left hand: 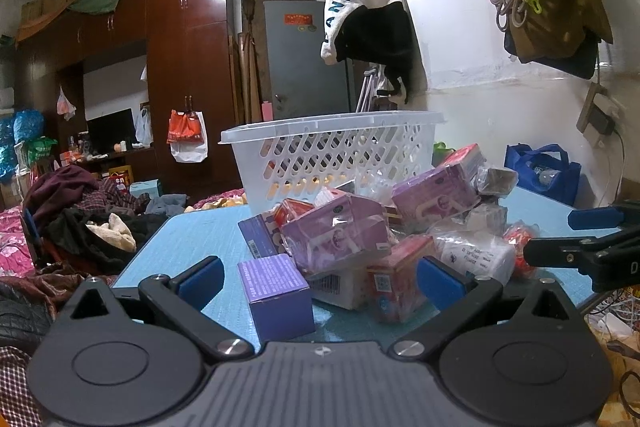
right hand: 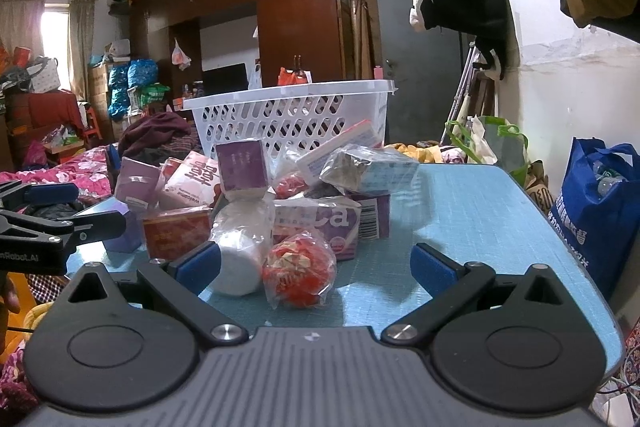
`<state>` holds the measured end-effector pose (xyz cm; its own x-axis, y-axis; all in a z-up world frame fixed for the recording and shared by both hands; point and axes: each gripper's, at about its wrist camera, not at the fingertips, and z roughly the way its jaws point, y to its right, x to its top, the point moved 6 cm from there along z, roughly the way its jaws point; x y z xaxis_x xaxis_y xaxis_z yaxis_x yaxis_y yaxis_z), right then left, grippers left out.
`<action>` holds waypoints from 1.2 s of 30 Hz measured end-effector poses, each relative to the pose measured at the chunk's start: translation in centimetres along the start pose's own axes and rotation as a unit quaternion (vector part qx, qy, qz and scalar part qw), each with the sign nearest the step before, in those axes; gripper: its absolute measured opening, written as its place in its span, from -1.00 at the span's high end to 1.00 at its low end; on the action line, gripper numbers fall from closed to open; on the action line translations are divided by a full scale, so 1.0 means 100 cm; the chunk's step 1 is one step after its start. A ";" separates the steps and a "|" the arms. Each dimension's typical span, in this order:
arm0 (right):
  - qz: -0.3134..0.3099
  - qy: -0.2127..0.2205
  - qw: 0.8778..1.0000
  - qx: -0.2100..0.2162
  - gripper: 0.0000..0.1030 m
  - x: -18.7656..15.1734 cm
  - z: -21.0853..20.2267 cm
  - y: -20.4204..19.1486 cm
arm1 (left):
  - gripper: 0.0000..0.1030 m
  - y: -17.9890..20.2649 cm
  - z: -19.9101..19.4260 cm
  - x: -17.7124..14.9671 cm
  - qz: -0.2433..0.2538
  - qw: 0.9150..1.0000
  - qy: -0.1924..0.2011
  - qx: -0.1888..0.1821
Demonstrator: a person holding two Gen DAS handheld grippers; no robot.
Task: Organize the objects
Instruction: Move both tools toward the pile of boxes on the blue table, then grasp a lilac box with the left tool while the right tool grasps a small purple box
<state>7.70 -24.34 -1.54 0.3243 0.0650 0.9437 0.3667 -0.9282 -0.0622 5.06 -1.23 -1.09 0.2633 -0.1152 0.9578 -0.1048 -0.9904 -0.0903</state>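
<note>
A pile of small boxes and wrapped packets lies on the blue table. A white slotted basket stands behind the pile; it also shows in the right wrist view. My left gripper is open, with a purple box and a red box between its fingers. My right gripper is open, with a red wrapped ball and a white roll between its fingers. Each gripper shows at the edge of the other's view.
A bed with heaped clothes lies left of the table. A blue bag stands on the floor at the right by the wall. Bare table surface lies right of the pile. Wardrobes stand at the back.
</note>
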 end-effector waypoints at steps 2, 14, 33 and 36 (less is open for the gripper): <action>0.000 0.000 1.000 0.000 -1.00 0.000 0.000 0.000 | -1.00 0.000 0.000 0.000 0.000 1.000 0.000 0.000; -0.001 -0.001 1.000 0.002 -1.00 -0.001 0.001 -0.002 | -1.00 0.000 0.000 0.000 0.000 1.000 0.000 -0.002; 0.001 0.034 0.999 0.035 -0.94 0.000 -0.006 0.002 | -1.00 -0.037 0.002 0.000 -0.053 0.998 0.029 -0.026; 0.004 0.045 0.998 0.045 -0.91 0.008 -0.005 0.000 | -1.00 -0.027 0.006 0.007 -0.035 0.998 0.041 -0.041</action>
<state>7.58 -24.47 -0.61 0.2500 0.0215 0.9680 0.4425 -0.8918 -0.0946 6.14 1.29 -0.33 0.1938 -0.0353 0.9804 -0.1671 -0.9859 -0.0024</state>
